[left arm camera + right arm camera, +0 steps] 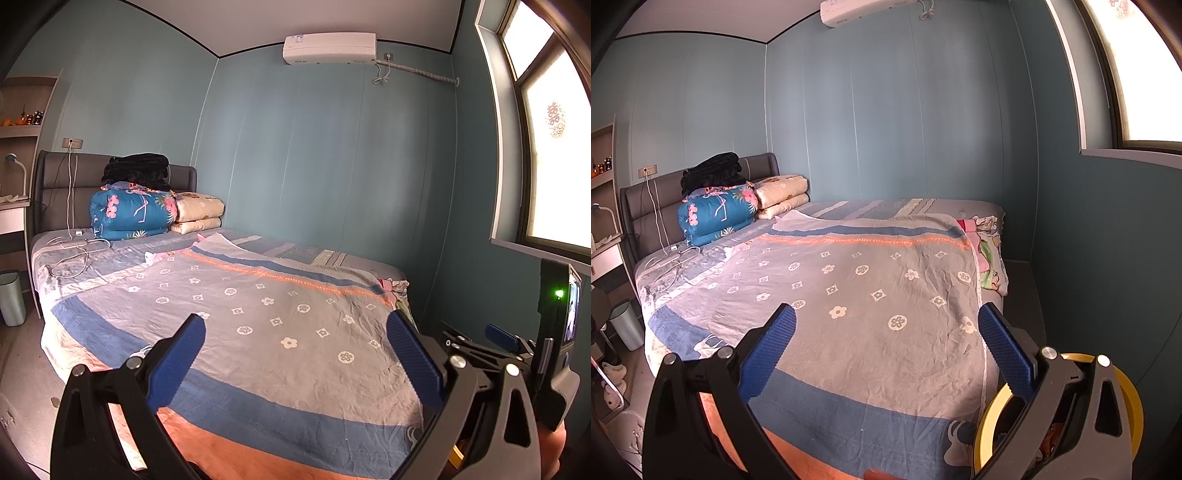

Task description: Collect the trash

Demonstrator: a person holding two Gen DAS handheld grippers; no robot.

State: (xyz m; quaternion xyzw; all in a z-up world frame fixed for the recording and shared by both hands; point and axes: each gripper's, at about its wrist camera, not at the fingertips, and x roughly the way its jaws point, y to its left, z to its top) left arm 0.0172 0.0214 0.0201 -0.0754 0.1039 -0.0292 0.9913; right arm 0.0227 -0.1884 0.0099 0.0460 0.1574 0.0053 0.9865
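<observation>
Yellow rim at the lower right of the right wrist view: that's a bin (988, 417) tucked at the foot corner of the bed (871, 295), with what looks like some wrappers inside, though the right gripper (886, 332) blocks most of it. There's also a pale green wastebasket (13, 297) on the floor at the left edge of the left wrist view.

Both grippers hang over the foot of the bed, the left gripper (295, 334) and the right one each spread wide with nothing between the fingers.

As for progress, hard to call. I can't spot obvious litter on the bedspread; there's a small white-pink scrap (153, 256) near the charger cables (74, 251) in the middle left, but it's too small to say if it's trash. So either the pickup is largely finished, or stuff is lying outside these views.
</observation>
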